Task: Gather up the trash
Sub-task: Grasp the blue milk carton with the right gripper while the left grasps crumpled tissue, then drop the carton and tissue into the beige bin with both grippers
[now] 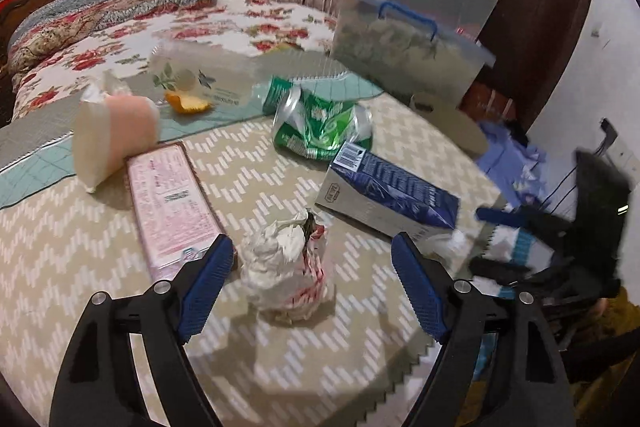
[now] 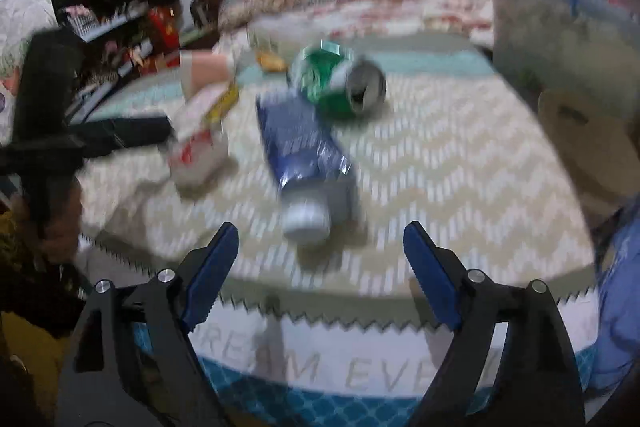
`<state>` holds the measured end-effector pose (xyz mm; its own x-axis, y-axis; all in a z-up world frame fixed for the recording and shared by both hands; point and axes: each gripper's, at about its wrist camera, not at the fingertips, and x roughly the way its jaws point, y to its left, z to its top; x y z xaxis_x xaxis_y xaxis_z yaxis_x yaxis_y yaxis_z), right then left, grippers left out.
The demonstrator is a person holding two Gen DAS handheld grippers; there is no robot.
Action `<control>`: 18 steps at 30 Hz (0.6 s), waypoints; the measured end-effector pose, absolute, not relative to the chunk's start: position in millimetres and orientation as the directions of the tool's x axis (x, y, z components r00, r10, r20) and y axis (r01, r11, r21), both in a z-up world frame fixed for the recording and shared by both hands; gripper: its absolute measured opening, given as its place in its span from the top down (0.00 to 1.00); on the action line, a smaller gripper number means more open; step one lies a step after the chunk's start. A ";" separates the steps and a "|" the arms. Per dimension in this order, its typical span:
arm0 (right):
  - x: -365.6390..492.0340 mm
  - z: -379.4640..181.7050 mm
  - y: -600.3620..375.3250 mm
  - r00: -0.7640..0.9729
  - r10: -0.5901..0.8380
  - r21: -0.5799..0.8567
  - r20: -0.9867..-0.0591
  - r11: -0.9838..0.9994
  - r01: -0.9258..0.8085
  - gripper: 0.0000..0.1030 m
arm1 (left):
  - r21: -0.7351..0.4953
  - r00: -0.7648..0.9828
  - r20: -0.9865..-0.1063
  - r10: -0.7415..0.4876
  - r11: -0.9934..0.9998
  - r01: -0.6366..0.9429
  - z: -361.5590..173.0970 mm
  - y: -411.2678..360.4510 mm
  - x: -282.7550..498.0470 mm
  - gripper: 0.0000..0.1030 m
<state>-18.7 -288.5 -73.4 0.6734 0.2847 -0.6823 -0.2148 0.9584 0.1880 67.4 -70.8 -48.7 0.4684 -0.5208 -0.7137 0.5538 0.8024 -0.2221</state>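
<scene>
L wrist view: left gripper [image 1: 312, 259] stood wide open and empty, the crumpled wrapper [image 1: 286, 267] upright between its pads at 12 o'clock, touching neither; this hand was the nearer one for it. R wrist view (blurred): right gripper [image 2: 320, 247] was likewise open w/ nothing held, the blue carton [image 2: 306, 155] just beyond the tips at 12, long axis running 11-to-5, crushed green can [image 2: 340, 83] farther out at 12.

can [image 1: 320, 125] behind carton [image 1: 390, 193], wrapper [image 1: 286, 267] in front

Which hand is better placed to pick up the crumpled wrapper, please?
Left. The wrapper sits right between the open left tongs. The right tongs face the blue carton instead, and the wrapper lies off to their left.
</scene>
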 end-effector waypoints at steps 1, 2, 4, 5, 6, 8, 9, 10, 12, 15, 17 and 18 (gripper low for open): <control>-14.2 -72.0 -286.5 0.674 0.290 0.187 -0.680 0.957 -0.224 0.18 | -0.216 0.467 -0.723 -0.509 0.809 0.547 -52.5 -73.1 69.7 0.25; -6.9 -71.7 -283.8 0.675 0.295 0.181 -0.676 0.955 -0.237 0.18 | -0.208 0.467 -0.731 -0.497 0.815 0.541 -55.8 -75.0 70.8 0.26; 5.5 -76.2 -278.6 0.664 0.296 0.170 -0.687 0.954 -0.249 0.18 | -0.192 0.465 -0.746 -0.477 0.823 0.535 -60.4 -77.2 70.4 0.26; 10.7 -78.5 -277.2 0.656 0.294 0.168 -0.695 0.954 -0.250 0.18 | -0.186 0.463 -0.751 -0.470 0.824 0.534 -62.0 -78.0 69.7 0.27; 18.8 -82.7 -274.9 0.643 0.300 0.173 -0.705 0.952 -0.254 0.18 | -0.178 0.457 -0.762 -0.459 0.827 0.533 -64.8 -80.6 68.6 0.33; 26.6 -89.1 -273.7 0.623 0.318 0.193 -0.715 0.946 -0.262 0.24 | -0.165 0.436 -0.787 -0.437 0.829 0.534 -71.4 -86.3 68.2 0.57; 30.9 -93.9 -273.1 0.593 0.334 0.213 -0.733 0.940 -0.266 0.49 | -0.167 0.420 -0.796 -0.436 0.826 0.539 -75.0 -89.0 68.8 0.62; 31.1 -97.0 -273.1 0.578 0.341 0.222 -0.741 0.937 -0.269 0.49 | -0.166 0.428 -0.791 -0.438 0.826 0.539 -74.4 -89.3 67.5 0.65; 23.9 -95.1 -277.5 0.595 0.346 0.227 -0.726 0.936 -0.269 0.50 | -0.200 0.410 -0.781 -0.472 0.810 0.551 -68.1 -92.0 67.8 0.70; 4.7 -91.5 -290.5 0.632 0.328 0.219 -0.702 0.944 -0.246 0.50 | -0.228 0.399 -0.764 -0.507 0.791 0.567 -58.2 -101.0 66.4 0.70; -8.0 -90.3 -305.8 0.655 0.322 0.246 -0.683 0.947 -0.208 0.50 | -0.270 0.365 -0.748 -0.554 0.757 0.595 -51.2 -115.7 68.4 0.70; -15.8 -89.8 -320.0 0.675 0.314 0.273 -0.668 0.947 -0.171 0.50 | -0.281 0.354 -0.744 -0.567 0.746 0.605 -49.7 -123.1 69.4 0.70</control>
